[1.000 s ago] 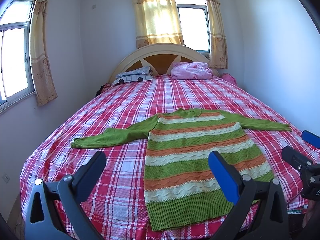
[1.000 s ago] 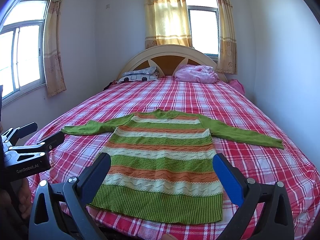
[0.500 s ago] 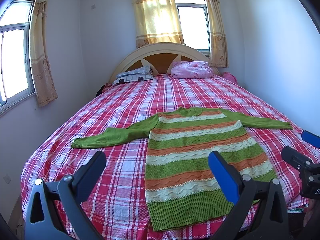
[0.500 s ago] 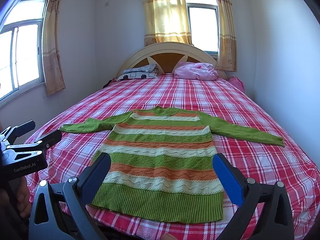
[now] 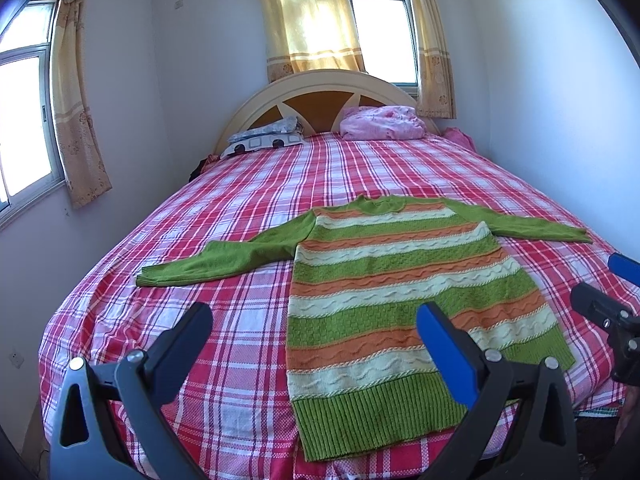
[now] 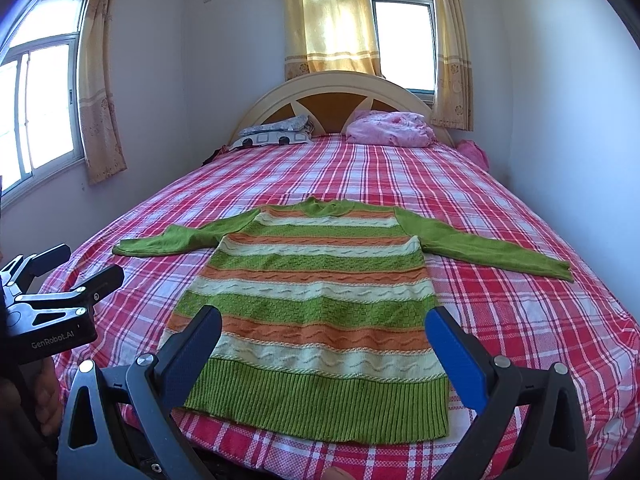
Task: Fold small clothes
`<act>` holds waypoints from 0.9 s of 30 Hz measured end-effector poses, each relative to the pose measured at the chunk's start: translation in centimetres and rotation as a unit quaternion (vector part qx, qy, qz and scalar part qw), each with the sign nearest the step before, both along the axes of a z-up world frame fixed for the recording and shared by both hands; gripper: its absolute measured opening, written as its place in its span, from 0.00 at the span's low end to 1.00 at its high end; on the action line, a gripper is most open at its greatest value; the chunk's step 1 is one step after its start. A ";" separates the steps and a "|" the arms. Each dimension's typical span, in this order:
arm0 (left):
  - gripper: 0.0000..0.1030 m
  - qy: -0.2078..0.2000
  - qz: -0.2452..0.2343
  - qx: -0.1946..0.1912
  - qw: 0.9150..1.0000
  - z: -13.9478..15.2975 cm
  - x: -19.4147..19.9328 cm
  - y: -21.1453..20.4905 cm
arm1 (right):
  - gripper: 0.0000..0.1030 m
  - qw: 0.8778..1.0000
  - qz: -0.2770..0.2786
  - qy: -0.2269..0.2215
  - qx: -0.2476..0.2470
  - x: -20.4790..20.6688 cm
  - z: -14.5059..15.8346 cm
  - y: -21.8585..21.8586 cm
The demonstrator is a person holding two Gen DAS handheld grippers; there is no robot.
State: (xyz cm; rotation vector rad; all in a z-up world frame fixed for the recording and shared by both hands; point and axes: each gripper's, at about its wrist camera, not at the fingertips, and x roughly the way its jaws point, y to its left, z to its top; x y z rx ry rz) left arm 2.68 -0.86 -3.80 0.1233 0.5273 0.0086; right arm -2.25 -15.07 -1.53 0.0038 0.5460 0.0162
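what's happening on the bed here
A person holds a gripper in each hand over a striped sweater spread flat on the plaid bed, sleeves out. The left gripper and right gripper both have open jaws and touch nothing. Folding has not begun.

Black frames, silver screws, blue-padded fingers [image 6: 456,356].

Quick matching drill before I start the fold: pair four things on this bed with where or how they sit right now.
Things:
1. green, orange and cream striped knit sweater
2. crumpled pink blanket
3. grey and white patterned pillow
4. left gripper

States:
A. by the headboard's right side
B. open, holding nothing
C. spread flat, sleeves out
D. by the headboard's left side

Pairs: 1-C, 2-A, 3-D, 4-B
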 end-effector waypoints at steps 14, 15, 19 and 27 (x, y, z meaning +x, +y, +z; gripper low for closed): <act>1.00 0.047 0.003 0.039 0.998 -4.4 8.7 -1.2 | 0.99 0.995 -0.075 0.072 0.009 7.6 -4.8 -7.6; 1.00 0.051 0.005 0.041 0.998 -4.8 9.4 -1.3 | 0.99 0.993 -0.083 0.078 0.009 8.3 -5.1 -8.5; 1.00 0.062 0.004 0.050 0.997 -6.0 12.2 -2.1 | 0.99 0.989 -0.110 0.096 0.004 10.7 -6.2 -11.4; 1.00 0.083 -0.010 0.060 0.995 -7.6 16.8 -3.8 | 0.99 0.979 -0.157 0.132 -0.007 15.2 -8.3 -17.8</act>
